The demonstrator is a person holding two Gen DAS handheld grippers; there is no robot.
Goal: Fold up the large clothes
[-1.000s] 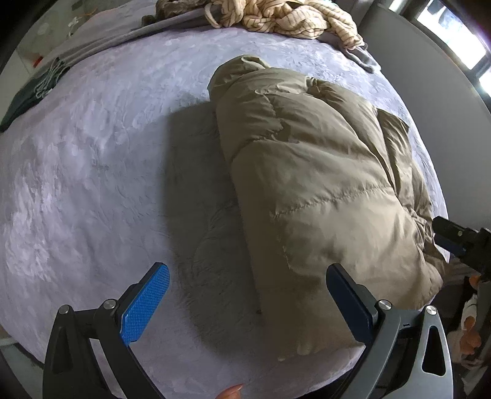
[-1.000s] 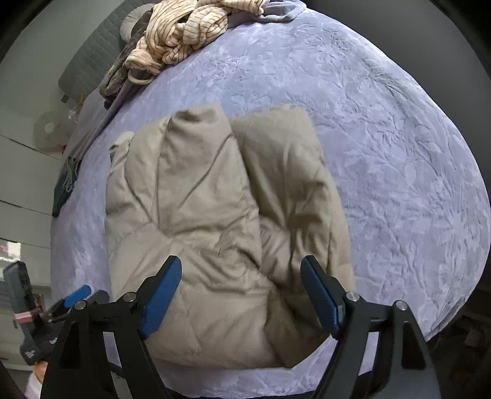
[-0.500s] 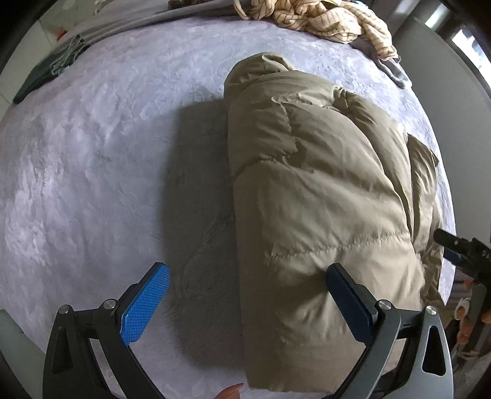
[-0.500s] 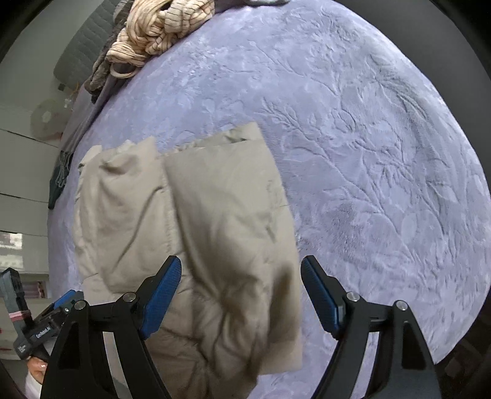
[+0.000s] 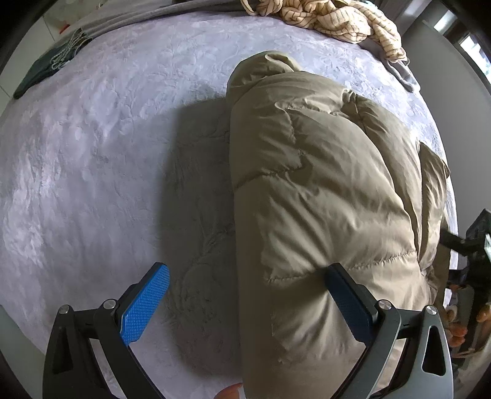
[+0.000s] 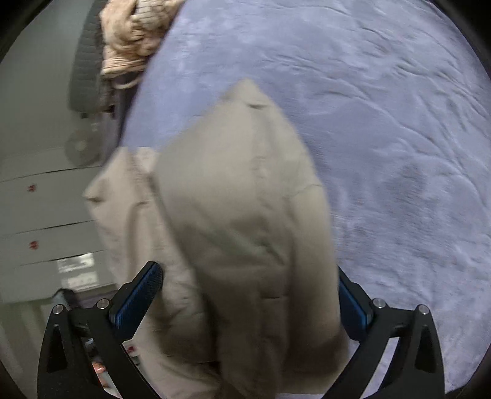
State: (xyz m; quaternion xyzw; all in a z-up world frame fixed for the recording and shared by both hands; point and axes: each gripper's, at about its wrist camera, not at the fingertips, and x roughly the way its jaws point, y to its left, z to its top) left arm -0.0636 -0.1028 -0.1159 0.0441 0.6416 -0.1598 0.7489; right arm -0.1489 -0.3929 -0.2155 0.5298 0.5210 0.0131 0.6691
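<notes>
Folded tan puffer jacket lies along bed edge. Left gripper spread, one finger pressing jacket. Right gripper opening, jacket between fingers.

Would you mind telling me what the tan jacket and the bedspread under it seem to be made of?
Tan jacket: probably smooth, faintly shiny woven shell over padding; it puffs between stitched quilt lines. Bedspread: likely soft lavender plush, matte, with an embossed leafy pattern.

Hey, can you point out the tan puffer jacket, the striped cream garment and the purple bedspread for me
tan puffer jacket (image 5: pixel 322 196): left wrist view, on its quilted upper panel.
striped cream garment (image 5: pixel 337 18): left wrist view, on the crumpled middle of the heap.
purple bedspread (image 5: pixel 92 153): left wrist view, on a bare embossed patch left of the jacket.
</notes>
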